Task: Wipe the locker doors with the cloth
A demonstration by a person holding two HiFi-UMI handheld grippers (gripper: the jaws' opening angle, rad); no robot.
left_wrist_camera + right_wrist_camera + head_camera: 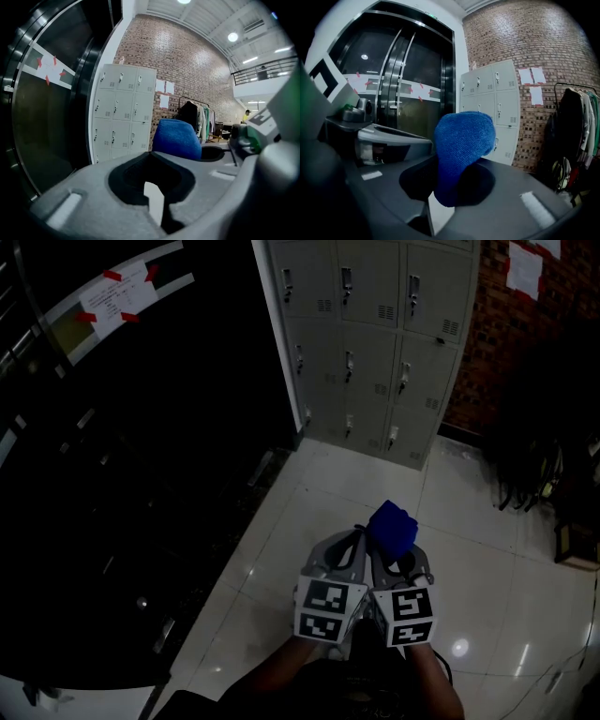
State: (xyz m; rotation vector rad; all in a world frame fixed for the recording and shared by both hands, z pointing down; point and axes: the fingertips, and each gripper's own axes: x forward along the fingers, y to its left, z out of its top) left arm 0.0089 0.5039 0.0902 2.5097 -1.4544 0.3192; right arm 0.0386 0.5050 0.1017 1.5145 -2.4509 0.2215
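Observation:
The grey lockers (375, 343) stand ahead against the wall, doors closed; they also show in the left gripper view (122, 117) and the right gripper view (492, 112). A blue cloth (392, 527) sticks up bunched from my right gripper (390, 547), which is shut on it (461, 150). My left gripper (356, 538) is held tight against the right one, shut, with nothing between its jaws (152, 161). From the left gripper view the cloth (176, 138) shows just to the right. Both grippers hang over the floor, well short of the lockers.
A dark curved glass wall (141, 456) with a red-taped notice (117, 296) runs along the left. A brick wall (506, 343) with papers is to the right of the lockers. Dark clothes hang on a rack (539, 456) at the right. Glossy white tiles (309, 521) cover the floor.

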